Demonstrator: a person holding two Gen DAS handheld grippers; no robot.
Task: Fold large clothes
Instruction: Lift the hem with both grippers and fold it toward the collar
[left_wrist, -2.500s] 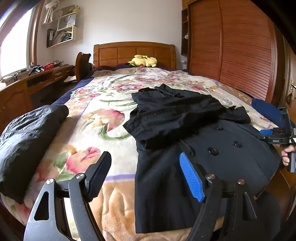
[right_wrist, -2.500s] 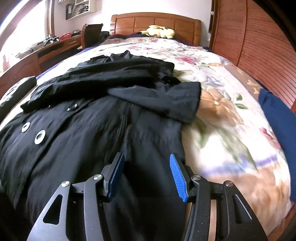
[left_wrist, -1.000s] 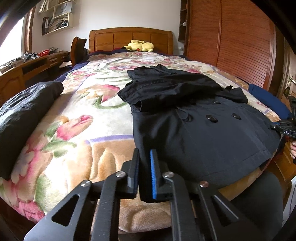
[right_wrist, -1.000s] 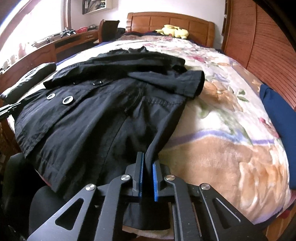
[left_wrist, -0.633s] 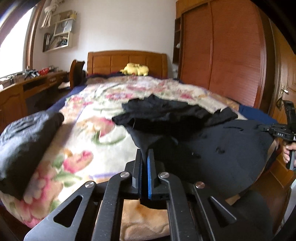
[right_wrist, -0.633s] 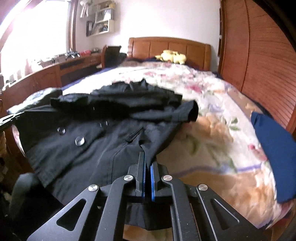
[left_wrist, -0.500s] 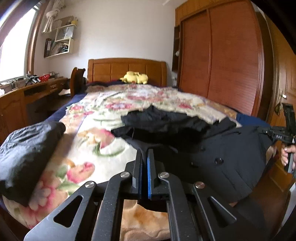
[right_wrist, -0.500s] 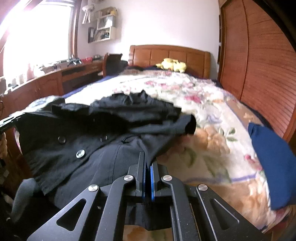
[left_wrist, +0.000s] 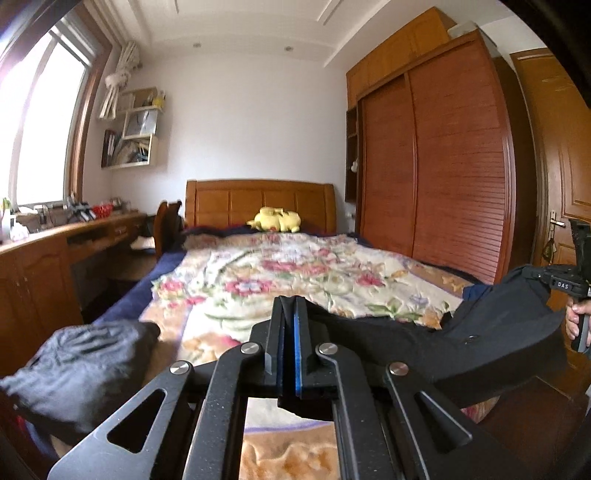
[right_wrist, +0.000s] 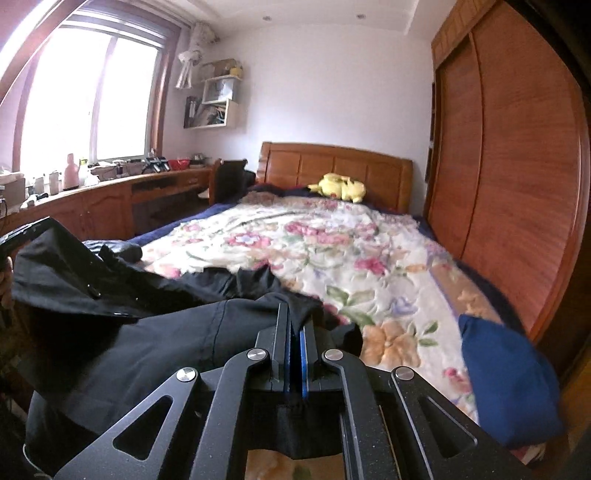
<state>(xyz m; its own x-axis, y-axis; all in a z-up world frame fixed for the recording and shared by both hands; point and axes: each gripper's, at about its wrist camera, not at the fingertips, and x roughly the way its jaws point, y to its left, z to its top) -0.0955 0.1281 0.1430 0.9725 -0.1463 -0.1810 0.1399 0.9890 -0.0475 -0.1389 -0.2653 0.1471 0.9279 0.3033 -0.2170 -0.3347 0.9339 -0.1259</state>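
Note:
A large black buttoned coat (left_wrist: 461, 347) is lifted by its hem above the foot of the bed; its upper part still rests on the floral bedspread (left_wrist: 295, 269). My left gripper (left_wrist: 290, 314) is shut on the coat's left hem corner. My right gripper (right_wrist: 294, 325) is shut on the right hem corner of the coat (right_wrist: 147, 332). The hem stretches between them. The right gripper also shows at the right edge of the left wrist view (left_wrist: 569, 284), held in a hand.
A folded dark garment (left_wrist: 81, 365) lies at the bed's left front corner. A folded blue cloth (right_wrist: 506, 376) lies at the right edge. A yellow plush toy (left_wrist: 275, 219) sits by the headboard. A desk (left_wrist: 55, 258) runs along the left, a wardrobe (left_wrist: 443, 166) along the right.
Both grippers closed on the coat's hem corners, then rose. The lower half of the coat has come up off the bed and the views now tilt higher into the room.

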